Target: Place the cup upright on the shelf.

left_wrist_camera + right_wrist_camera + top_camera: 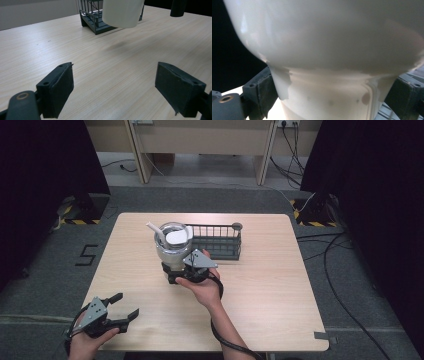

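Nearest me, my left gripper (121, 311) sits low at the near left of the surface (270, 285), its jaws spread wide with nothing but bare wood between them. Farther in, at the middle, my right gripper (172, 272) has its jaws clamped on the narrow base of a white cup (172, 245), pads pressing on either side; the cup hangs clear of the surface, a shadow beneath it. A white straw (155, 232) leans from its lidded top. Just behind stands a dark wire rack (220, 242).
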Tool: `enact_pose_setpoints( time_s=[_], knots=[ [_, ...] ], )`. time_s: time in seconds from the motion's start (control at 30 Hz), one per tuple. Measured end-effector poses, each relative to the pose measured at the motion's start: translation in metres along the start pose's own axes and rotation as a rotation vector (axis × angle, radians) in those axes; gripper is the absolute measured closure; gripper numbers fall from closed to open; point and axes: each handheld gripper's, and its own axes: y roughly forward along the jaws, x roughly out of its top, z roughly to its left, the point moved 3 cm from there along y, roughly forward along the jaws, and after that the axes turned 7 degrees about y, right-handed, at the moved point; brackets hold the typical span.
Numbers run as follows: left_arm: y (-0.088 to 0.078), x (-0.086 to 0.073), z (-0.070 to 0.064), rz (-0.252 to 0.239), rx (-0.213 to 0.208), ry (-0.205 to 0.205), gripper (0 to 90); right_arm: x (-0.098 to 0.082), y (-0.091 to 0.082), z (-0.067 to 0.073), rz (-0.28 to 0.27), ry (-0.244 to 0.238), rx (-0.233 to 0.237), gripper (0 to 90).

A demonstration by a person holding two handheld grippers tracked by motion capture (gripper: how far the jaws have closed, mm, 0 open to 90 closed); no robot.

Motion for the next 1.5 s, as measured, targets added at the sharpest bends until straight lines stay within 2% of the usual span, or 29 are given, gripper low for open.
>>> enact_pose_setpoints(
  time_s=[0.7,1.17,1.5],
  knots=[
    [0.000,0.000,0.000,-0.003,-0.004,-0.005,14.9,0.021,-0.020,-0.030,-0.029,0.017,-0.100,10.7],
    [0.001,0.000,-0.001,-0.005,-0.008,-0.009,14.8,0.036,-0.038,-0.059,-0.041,0.018,-0.190,10.7],
    [0.001,0.000,-0.001,-0.007,-0.011,-0.016,14.8,0.046,-0.045,-0.074,-0.043,0.015,-0.232,10.8]
  ],
)
